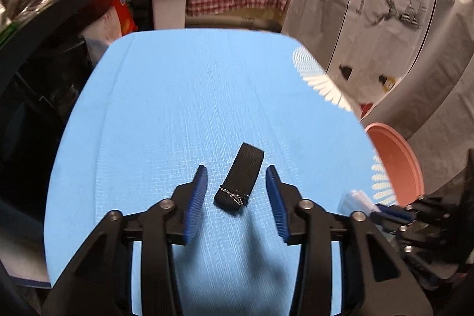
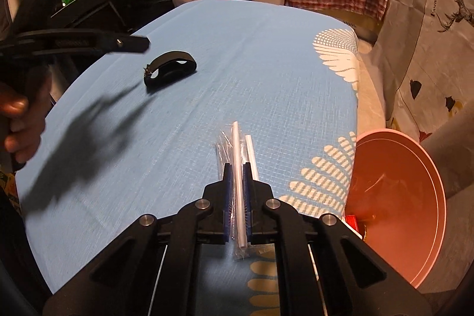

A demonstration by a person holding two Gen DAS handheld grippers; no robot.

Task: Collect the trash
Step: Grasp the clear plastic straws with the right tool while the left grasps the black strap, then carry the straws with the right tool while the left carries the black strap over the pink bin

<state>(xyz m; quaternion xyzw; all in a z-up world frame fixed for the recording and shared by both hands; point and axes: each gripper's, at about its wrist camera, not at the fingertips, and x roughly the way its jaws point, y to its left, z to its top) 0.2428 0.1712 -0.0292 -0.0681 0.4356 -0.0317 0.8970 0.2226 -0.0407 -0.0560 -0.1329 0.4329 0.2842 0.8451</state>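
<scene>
A black elastic strap loop point(image 1: 240, 178) with a bit of thin chain on its near end lies on the blue tablecloth point(image 1: 177, 96). My left gripper point(image 1: 236, 175) hovers over it, open, its blue pads either side of the strap and clear of it. From the right wrist view the strap point(image 2: 170, 71) sits far left, below the left gripper point(image 2: 130, 45). My right gripper point(image 2: 236, 172) is shut on clear-wrapped white straws point(image 2: 240, 144), which stick out past the fingertips.
A pink round bin point(image 2: 397, 203) stands low beside the table's right edge, with some scraps inside. A white lidded bin point(image 1: 169, 5) and a checked shirt are behind the table's far end. Dark shelves run along the left. A hand point(image 2: 20, 120) holds the left gripper.
</scene>
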